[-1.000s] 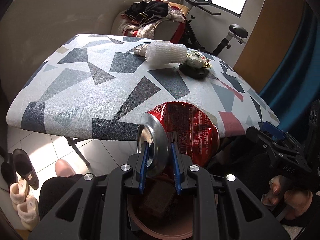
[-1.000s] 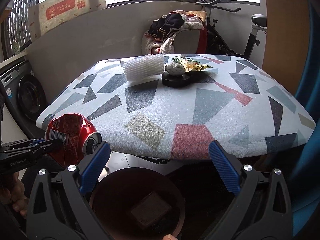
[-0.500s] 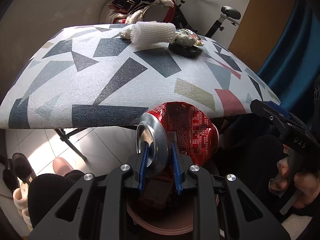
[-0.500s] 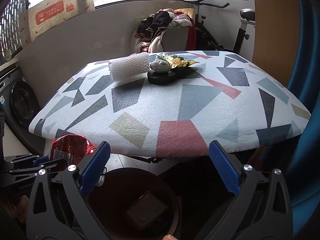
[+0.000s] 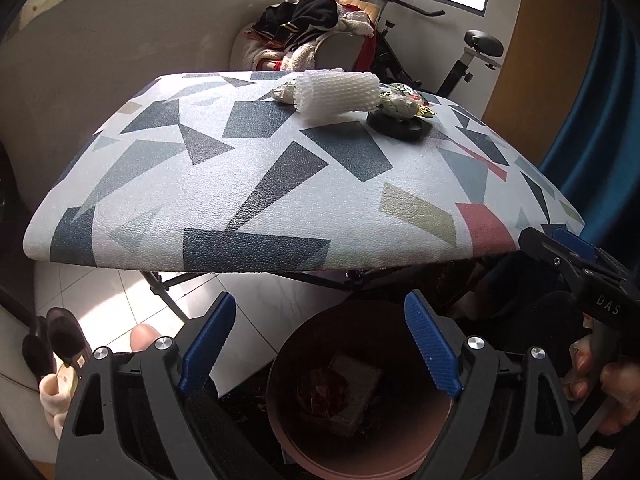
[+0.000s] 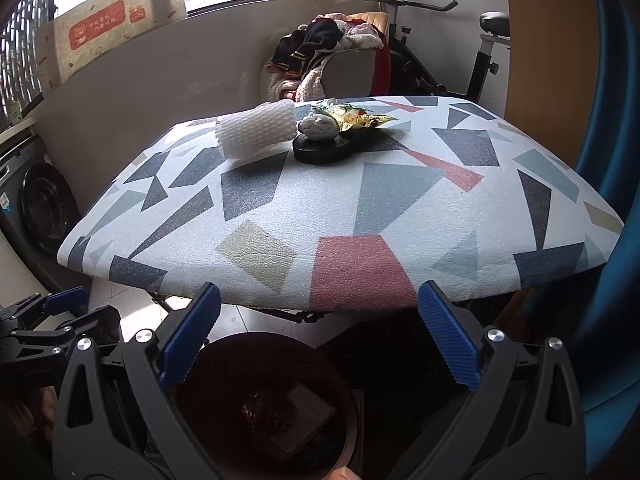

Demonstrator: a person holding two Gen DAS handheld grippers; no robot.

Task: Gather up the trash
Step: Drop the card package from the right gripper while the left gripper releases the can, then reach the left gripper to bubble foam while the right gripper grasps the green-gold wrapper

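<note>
Both my jaws gape empty above the bin; reaching ahead, I could knock the foam sleeve off the tabletop.

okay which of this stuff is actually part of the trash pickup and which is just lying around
Job: bin, red can inside it, white foam sleeve, crumpled wrapper, left tool, right tool, both open.

Lying about: clothes pile, exercise bike, slippers.

A can is lying in the bin below the table; a foam sleeve is sitting left of a disc at the table's far end.
</note>
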